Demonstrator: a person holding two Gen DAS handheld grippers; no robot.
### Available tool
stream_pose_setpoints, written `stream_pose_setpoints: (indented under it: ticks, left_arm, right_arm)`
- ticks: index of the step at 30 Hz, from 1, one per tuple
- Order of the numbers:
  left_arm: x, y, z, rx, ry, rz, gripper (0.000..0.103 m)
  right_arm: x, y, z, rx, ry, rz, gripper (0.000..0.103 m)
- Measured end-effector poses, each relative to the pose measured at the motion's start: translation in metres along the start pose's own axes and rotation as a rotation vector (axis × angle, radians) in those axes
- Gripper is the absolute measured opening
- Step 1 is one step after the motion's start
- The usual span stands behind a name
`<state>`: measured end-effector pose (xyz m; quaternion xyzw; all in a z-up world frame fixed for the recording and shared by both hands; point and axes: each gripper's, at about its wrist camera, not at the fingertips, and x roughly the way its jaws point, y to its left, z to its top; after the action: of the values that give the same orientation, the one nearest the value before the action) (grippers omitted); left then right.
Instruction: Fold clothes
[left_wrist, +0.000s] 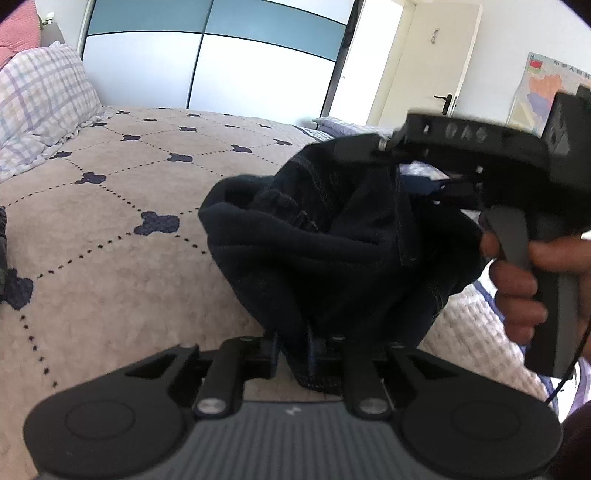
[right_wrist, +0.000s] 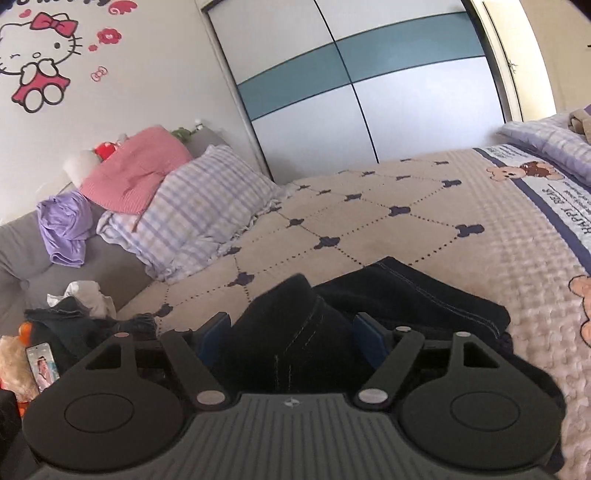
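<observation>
A pair of dark navy jeans (left_wrist: 325, 236) hangs bunched above the beige bedspread (left_wrist: 110, 221), held between both grippers. My left gripper (left_wrist: 299, 350) is shut on a lower fold of the jeans. In the left wrist view my right gripper (left_wrist: 436, 173), held in a hand, grips the jeans' upper edge at the right. In the right wrist view my right gripper (right_wrist: 291, 332) has its blue pads (right_wrist: 216, 336) clamped on a thick fold of the jeans (right_wrist: 406, 295), whose rest lies on the bedspread (right_wrist: 443, 221).
A checked pillow (right_wrist: 199, 210) and a pink pillow (right_wrist: 133, 173) lie at the bed's head. A pile of clothes (right_wrist: 81, 314) and a phone (right_wrist: 42, 365) sit at the left. A folded checked blanket (right_wrist: 546, 144) lies at the far right. A wardrobe (right_wrist: 351, 85) stands behind the bed.
</observation>
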<state>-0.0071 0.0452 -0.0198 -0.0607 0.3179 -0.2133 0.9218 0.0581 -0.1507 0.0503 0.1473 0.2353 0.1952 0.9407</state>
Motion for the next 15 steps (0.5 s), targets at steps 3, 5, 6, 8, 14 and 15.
stream_pose_setpoints:
  ticks: [3,5,6,8,14,15]
  left_arm:
    - [-0.009,0.005,0.005,-0.004,0.006,-0.016,0.075]
    - [-0.018,0.009,0.008,-0.015,-0.009,-0.054,0.086]
    - [-0.023,0.012,0.009,-0.022,-0.014,-0.072,0.087]
    - [-0.03,0.017,0.011,-0.04,-0.021,-0.084,0.091]
    - [-0.045,0.032,0.019,-0.086,-0.068,-0.082,0.093]
    - [-0.049,0.035,0.021,-0.097,-0.082,-0.091,0.094]
  right_arm:
    - [0.003,0.001,-0.001,-0.003,0.011,-0.018,0.052]
    - [0.002,-0.001,-0.002,-0.002,0.019,-0.03,0.039]
    - [0.001,-0.002,-0.003,0.004,0.023,-0.032,0.035]
    - [-0.002,-0.004,-0.004,0.01,0.022,-0.026,0.033]
    - [-0.018,0.01,-0.013,-0.082,0.04,0.047,0.03]
    - [-0.021,0.014,-0.016,-0.109,0.047,0.057,0.03]
